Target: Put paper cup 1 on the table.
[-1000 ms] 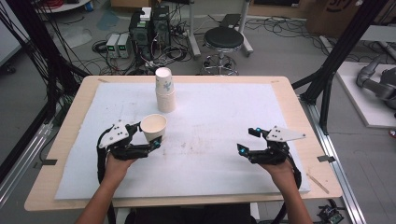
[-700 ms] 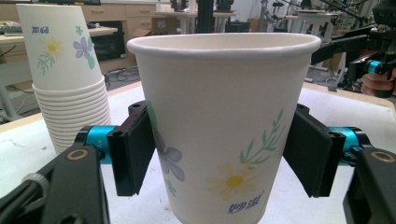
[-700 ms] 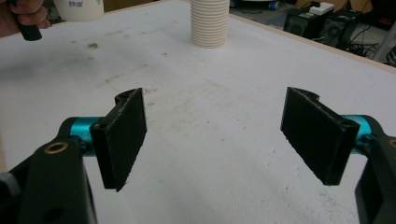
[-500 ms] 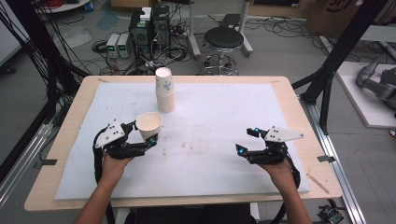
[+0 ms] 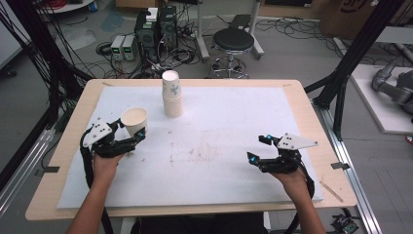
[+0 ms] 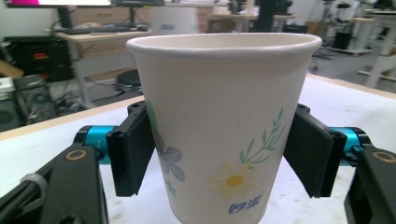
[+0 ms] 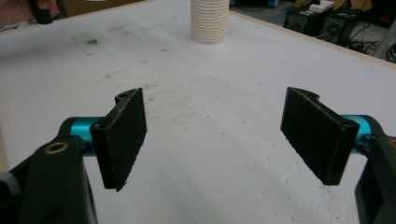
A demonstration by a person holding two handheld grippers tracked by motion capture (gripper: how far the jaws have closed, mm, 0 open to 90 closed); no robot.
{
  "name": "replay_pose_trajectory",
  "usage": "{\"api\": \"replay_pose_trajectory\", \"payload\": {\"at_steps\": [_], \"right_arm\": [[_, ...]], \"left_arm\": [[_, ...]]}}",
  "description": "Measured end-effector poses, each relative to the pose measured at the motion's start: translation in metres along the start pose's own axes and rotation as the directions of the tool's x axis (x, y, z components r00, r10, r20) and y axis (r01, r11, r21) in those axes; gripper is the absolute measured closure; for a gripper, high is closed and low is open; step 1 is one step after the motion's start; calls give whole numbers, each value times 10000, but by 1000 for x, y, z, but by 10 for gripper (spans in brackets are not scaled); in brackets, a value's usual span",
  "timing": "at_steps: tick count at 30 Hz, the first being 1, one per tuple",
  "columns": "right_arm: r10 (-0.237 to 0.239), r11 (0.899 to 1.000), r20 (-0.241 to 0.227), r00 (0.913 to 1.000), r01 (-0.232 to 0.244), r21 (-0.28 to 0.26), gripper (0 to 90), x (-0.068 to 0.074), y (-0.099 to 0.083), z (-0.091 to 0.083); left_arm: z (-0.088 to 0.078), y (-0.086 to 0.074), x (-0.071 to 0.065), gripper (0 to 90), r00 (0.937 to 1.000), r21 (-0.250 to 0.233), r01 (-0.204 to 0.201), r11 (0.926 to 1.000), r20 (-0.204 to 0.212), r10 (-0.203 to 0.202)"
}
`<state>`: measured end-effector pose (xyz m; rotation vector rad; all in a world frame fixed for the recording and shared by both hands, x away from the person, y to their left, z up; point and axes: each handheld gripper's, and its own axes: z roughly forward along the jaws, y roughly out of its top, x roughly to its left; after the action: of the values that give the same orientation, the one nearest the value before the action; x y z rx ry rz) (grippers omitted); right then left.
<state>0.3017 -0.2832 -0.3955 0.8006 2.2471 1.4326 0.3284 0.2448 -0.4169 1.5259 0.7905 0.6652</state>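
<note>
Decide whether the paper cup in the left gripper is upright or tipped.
Upright: the paper cup has its rim level on top, clamped by the left gripper.

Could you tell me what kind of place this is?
Most likely a robotics lab or workshop. A wooden table under a white sheet stands inside a black frame; computers and loose cables lie on the floor behind, beside a round stool.

surface: wooden table [image 5: 302,95] | cover: stained white sheet [image 5: 229,126] | on it: cup stack [image 5: 172,95]

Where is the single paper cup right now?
In the high view the paper cup is at the table's left, held in the left gripper, left of the cup stack.
</note>
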Motion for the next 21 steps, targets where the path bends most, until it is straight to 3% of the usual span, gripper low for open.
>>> {"api": "replay_pose_trajectory", "payload": {"at_steps": [4, 10, 16, 18, 21], "right_arm": [[-20, 10000, -3, 10000, 20, -6, 231, 0, 0, 0], [-46, 10000, -64, 10000, 46, 50, 230, 1, 1, 4], [-131, 9999, -132, 9998, 132, 34, 234, 2, 3, 7], [-146, 9999, -141, 9998, 146, 48, 234, 2, 3, 7], [-89, 9999, -155, 9998, 90, 120, 234, 2, 2, 7]], "left_arm": [[-4, -4, 11, 299, 9987, 237, -46, 9997, -507, 58], [-3, -21, 28, 303, 9923, 754, 487, 9960, -1172, -397], [-2, -32, 40, 305, 9843, 1067, 781, 9912, -1662, -597], [-1, -35, 42, 305, 9824, 1318, 823, 9878, -1773, -582], [2, -41, 44, 307, 9812, 1918, 944, 9769, -1838, -587]]}}
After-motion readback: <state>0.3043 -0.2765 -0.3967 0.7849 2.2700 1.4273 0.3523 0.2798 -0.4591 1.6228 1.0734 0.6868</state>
